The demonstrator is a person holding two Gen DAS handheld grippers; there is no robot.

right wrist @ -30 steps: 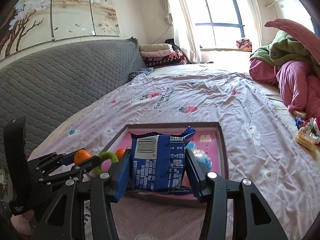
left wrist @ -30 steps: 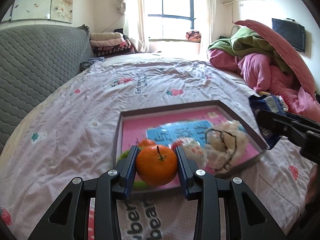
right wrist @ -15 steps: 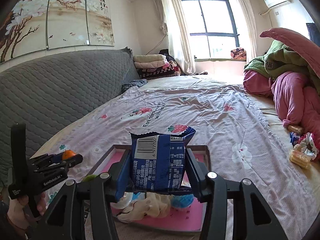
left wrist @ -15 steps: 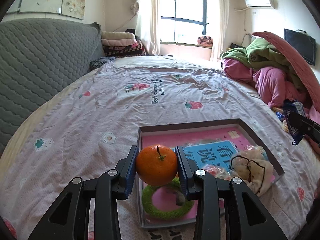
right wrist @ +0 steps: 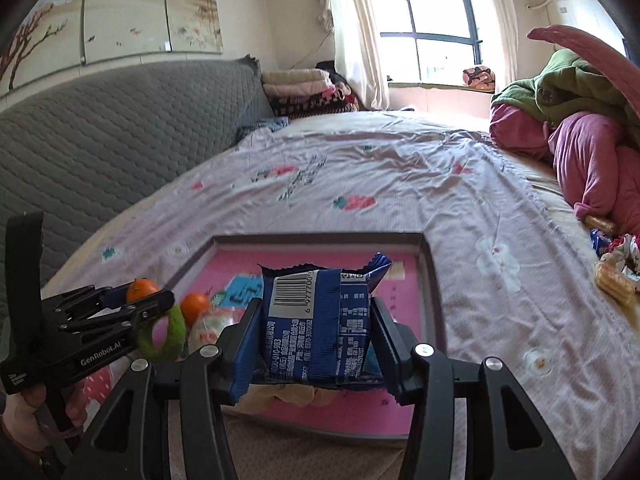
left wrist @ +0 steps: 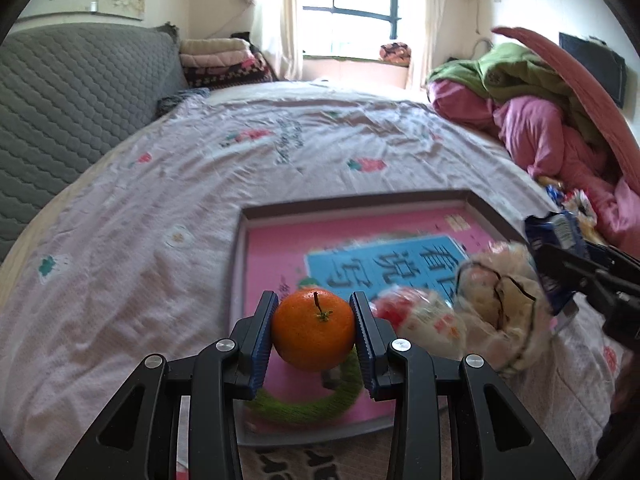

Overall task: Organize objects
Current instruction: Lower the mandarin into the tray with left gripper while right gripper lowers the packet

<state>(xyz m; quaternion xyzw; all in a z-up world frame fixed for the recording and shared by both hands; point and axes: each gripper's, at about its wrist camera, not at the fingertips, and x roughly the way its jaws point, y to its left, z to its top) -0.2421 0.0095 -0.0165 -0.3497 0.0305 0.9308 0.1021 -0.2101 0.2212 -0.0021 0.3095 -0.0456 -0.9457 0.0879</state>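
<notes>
My left gripper (left wrist: 314,330) is shut on an orange mandarin (left wrist: 314,330), held above the near left part of a shallow tray (left wrist: 352,203) with a pink printed bottom. In the tray lie a green ring (left wrist: 304,406), a red-and-white wrapped snack (left wrist: 420,318) and a cream plush toy (left wrist: 500,304). My right gripper (right wrist: 316,334) is shut on a blue snack packet (right wrist: 316,320), held over the tray's near edge (right wrist: 320,430). The left gripper (right wrist: 116,304) with its mandarin shows at the left of the right wrist view, next to a second mandarin (right wrist: 195,304) in the tray.
The tray rests on a bed with a lilac strawberry-print sheet (left wrist: 168,184). A grey quilted headboard (right wrist: 100,128) runs along the left. Pink and green bedding (right wrist: 580,120) is piled at the right, with loose snacks (right wrist: 612,280) beside it.
Both grippers dropped back toward the tray after rising. The left one shifted right with its mandarin over the tray; the right one lowered its packet to the tray's near edge.
</notes>
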